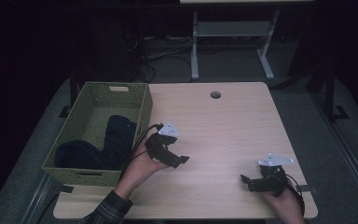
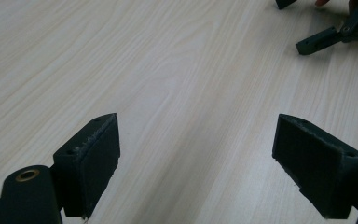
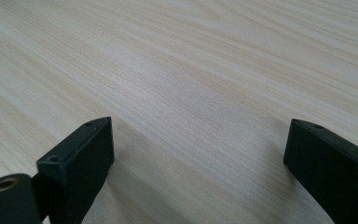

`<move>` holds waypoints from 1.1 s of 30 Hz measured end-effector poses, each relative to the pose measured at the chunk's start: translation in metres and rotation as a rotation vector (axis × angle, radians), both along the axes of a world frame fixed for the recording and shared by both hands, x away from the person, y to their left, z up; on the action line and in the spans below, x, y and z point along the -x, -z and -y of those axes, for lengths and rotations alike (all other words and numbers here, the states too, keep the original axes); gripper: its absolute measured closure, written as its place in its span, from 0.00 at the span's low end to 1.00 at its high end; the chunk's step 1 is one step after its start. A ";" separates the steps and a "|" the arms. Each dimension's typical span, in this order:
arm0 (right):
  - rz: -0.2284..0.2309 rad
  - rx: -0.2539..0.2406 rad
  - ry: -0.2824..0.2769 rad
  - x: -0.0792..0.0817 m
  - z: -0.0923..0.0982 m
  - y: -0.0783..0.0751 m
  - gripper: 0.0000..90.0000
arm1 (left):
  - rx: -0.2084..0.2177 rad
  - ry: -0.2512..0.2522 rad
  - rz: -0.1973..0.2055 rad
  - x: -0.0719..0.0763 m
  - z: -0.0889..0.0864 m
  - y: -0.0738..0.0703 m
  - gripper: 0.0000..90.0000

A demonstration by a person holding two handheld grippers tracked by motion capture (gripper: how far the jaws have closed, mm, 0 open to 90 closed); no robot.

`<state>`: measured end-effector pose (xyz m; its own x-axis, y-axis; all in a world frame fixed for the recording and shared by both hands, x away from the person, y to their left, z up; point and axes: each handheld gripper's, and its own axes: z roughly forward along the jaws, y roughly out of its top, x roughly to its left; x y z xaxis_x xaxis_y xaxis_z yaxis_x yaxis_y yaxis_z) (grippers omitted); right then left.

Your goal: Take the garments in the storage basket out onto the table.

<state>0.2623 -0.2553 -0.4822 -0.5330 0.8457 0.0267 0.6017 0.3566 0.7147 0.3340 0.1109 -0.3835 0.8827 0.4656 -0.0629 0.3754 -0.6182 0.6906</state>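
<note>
My left gripper (image 1: 182, 160) is held just right of a green woven basket (image 1: 142, 109), low over the wooden table (image 1: 223, 126). In the left gripper view its jaws stand wide apart, so the left gripper (image 2: 196, 149) is open with bare wood between them. Near the table's front right corner, my right gripper (image 1: 245, 181) rests low and points left. Its own view shows the right gripper (image 3: 198, 158) open too, nothing between the jaws. Dark clothing (image 1: 107, 142) lies inside the basket. The right gripper's fingertips (image 2: 319, 41) show at the top right of the left gripper view.
The basket stands on the table's left edge. A round cable hole (image 1: 215, 94) sits near the far edge. Beyond the table are the white legs of another desk (image 1: 195, 51) and cables (image 1: 168, 51) on a dark floor.
</note>
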 end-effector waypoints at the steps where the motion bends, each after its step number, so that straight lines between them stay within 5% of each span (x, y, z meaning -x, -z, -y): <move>1: -0.001 0.000 0.001 0.000 0.000 0.000 0.09 | -0.005 0.009 -0.007 -0.002 -0.001 -0.001 0.16; 19: 0.002 -0.001 -0.010 0.000 0.000 0.000 0.09 | 0.004 0.034 -0.053 -0.007 -0.019 -0.019 0.17; 33: 0.002 -0.003 -0.015 0.000 -0.001 0.000 0.09 | 0.006 0.009 -0.047 -0.006 -0.043 -0.039 0.21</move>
<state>0.2621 -0.2547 -0.4824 -0.5460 0.8373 0.0283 0.5945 0.3634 0.7173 0.3397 0.1538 -0.3450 0.8828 0.4572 -0.1076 0.4021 -0.6172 0.6762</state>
